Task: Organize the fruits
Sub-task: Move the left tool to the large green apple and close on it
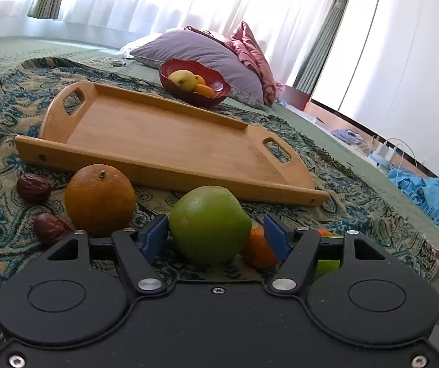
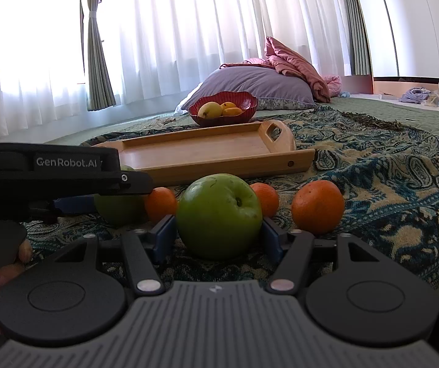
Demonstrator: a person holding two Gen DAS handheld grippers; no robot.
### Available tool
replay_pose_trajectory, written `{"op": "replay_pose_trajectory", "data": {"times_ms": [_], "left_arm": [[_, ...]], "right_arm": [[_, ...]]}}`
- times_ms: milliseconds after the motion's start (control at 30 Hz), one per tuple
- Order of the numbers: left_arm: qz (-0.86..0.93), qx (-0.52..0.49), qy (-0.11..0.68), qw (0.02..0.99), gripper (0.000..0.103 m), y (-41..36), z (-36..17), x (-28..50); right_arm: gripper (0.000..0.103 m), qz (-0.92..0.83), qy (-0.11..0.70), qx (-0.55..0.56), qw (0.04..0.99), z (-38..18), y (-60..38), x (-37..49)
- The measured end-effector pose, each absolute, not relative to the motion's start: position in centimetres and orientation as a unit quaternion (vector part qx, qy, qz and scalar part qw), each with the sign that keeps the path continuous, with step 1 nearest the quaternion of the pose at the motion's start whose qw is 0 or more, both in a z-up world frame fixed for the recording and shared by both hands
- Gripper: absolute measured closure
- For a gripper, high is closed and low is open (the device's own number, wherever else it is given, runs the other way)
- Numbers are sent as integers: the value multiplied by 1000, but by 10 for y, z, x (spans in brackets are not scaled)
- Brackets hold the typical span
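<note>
On a patterned blanket (image 1: 1, 141) spread over a bed, the left gripper (image 1: 216, 234) has its jaws apart around a green apple (image 1: 209, 224), with a gap showing on the right side. The right gripper (image 2: 217, 233) has its blue pads against the sides of another green apple (image 2: 219, 214); whether they press on it cannot be told. Oranges (image 2: 317, 205) lie beside them. Behind sit a wooden tray (image 1: 164, 141) and a red bowl (image 2: 244, 104) holding 3 yellowish fruits.
</note>
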State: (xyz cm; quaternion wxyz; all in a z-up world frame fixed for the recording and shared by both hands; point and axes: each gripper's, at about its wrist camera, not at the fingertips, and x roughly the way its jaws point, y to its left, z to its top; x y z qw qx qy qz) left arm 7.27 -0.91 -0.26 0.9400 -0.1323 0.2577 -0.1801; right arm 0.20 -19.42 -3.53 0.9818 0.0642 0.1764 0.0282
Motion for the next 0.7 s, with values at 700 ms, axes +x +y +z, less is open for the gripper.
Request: {"op": "replay_pose_trajectory", "data": {"times_ms": [700], "left_arm": [[-160,-179,278,930,47,-4,-4,79]], "right_arm": [[40,29,172,81,981,-33,-196,-1]]}}
